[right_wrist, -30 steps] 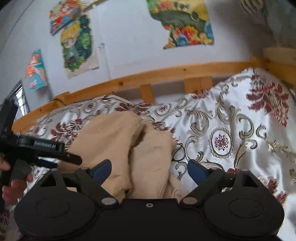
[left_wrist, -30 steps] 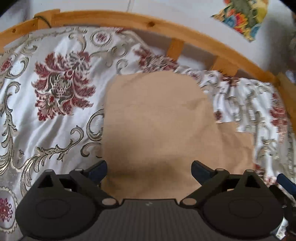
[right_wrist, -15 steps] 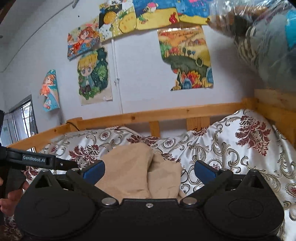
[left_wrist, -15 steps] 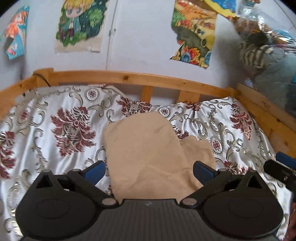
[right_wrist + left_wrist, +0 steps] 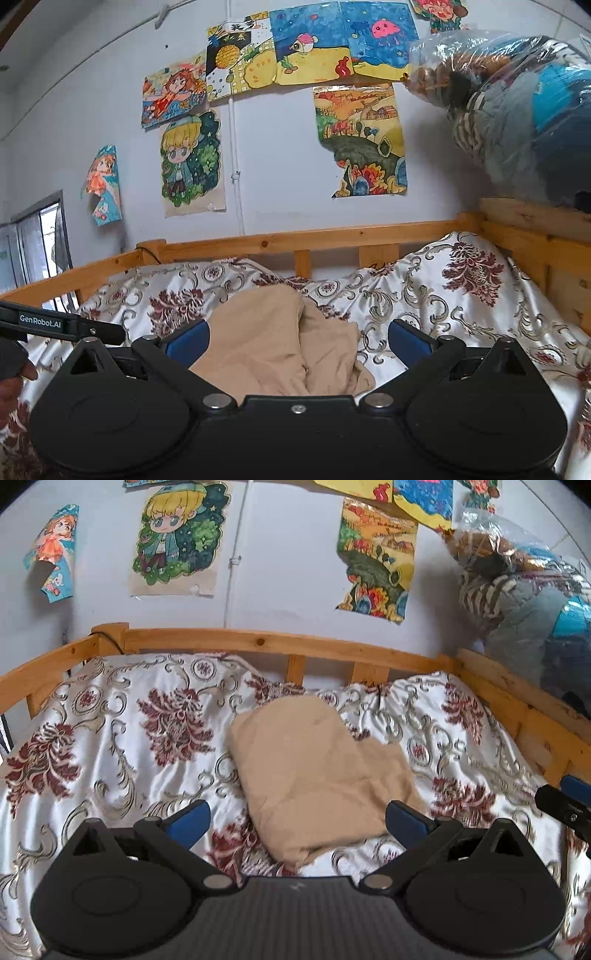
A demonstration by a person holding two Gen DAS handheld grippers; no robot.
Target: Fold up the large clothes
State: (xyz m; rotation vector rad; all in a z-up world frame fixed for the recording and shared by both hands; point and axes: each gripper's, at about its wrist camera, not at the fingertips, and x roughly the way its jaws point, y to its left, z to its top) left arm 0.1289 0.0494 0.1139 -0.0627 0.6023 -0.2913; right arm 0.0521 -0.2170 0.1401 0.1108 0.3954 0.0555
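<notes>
Floral bedspread under your tools. Your left gripper and right gripper: jaws wide apart, holding nothing. Folded tan garment lies mid-bed; its near edge hidden in right view. Both cameras now farther back, more poster wall visible.

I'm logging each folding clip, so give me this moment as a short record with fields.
garment: folded tan cloth garment, lying on the bedspread
surface: white satin bedspread with red floral pattern
surround: light wooden bed rail
left hand-held gripper: open, empty, apart from garment
right hand-held gripper: open, empty
wall: taped cartoon drawings
</notes>
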